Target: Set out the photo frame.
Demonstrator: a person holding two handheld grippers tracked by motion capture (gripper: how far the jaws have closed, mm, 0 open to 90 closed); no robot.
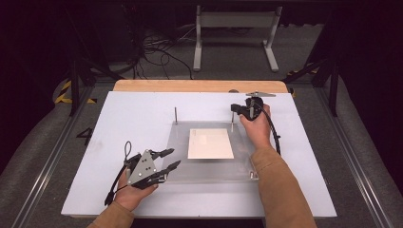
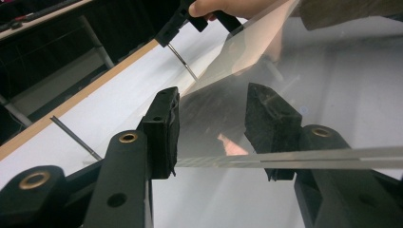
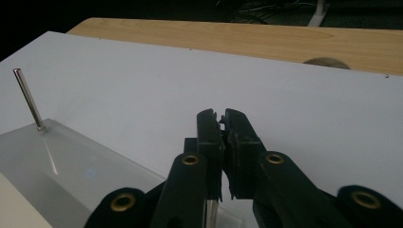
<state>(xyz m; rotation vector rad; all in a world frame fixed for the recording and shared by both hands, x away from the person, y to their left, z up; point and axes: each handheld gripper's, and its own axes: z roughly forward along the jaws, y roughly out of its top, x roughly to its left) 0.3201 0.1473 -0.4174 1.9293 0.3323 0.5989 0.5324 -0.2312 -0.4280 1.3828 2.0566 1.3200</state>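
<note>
With my right gripper (image 1: 240,110) clamped on the far-right steel pin (image 1: 232,122), my half-open left gripper (image 2: 214,128) straddled the clear acrylic plate's (image 1: 209,166) near-left edge, unpinched; next I judged I should close and lift.

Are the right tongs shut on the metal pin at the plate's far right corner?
Yes: in the right gripper view, the right tongs stand closed with the metal pin between them.

clear glossy acrylic plate (image 1: 214,168), thin shiny metal pins (image 1: 176,115), matt white board (image 1: 133,114), wooden tabletop (image 1: 199,86).
</note>
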